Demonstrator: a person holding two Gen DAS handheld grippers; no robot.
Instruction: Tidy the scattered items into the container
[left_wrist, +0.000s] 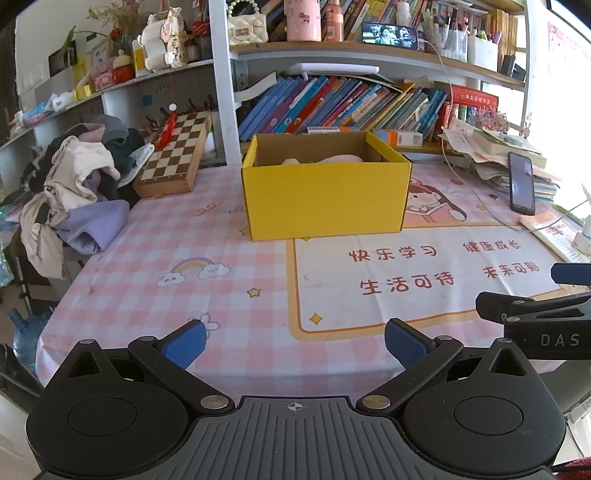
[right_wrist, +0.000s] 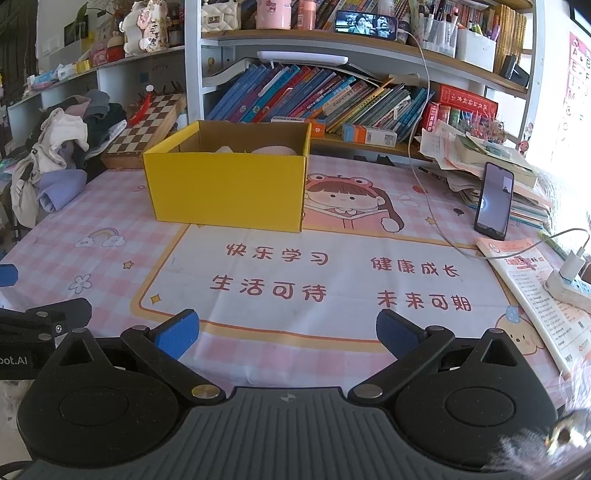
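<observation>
A yellow cardboard box (left_wrist: 325, 195) (right_wrist: 229, 188) stands open-topped at the back of the table, with pale pink and cream items (left_wrist: 340, 158) (right_wrist: 273, 149) lying inside, mostly hidden by its walls. My left gripper (left_wrist: 295, 341) hovers open over the table's near edge, well short of the box, nothing between its blue pads. My right gripper (right_wrist: 287, 330) is likewise open and empty, low over the printed mat, right of the left one. The right gripper's finger shows at the left wrist view's right edge.
A pile of clothes (left_wrist: 74, 184) (right_wrist: 55, 155) and a chessboard (left_wrist: 173, 155) sit at the back left. A phone (right_wrist: 495, 201) leans on stacked books at the right, with a charging cable (right_wrist: 432, 206), booklet (right_wrist: 535, 291) and power strip (right_wrist: 569, 284). Bookshelves stand behind.
</observation>
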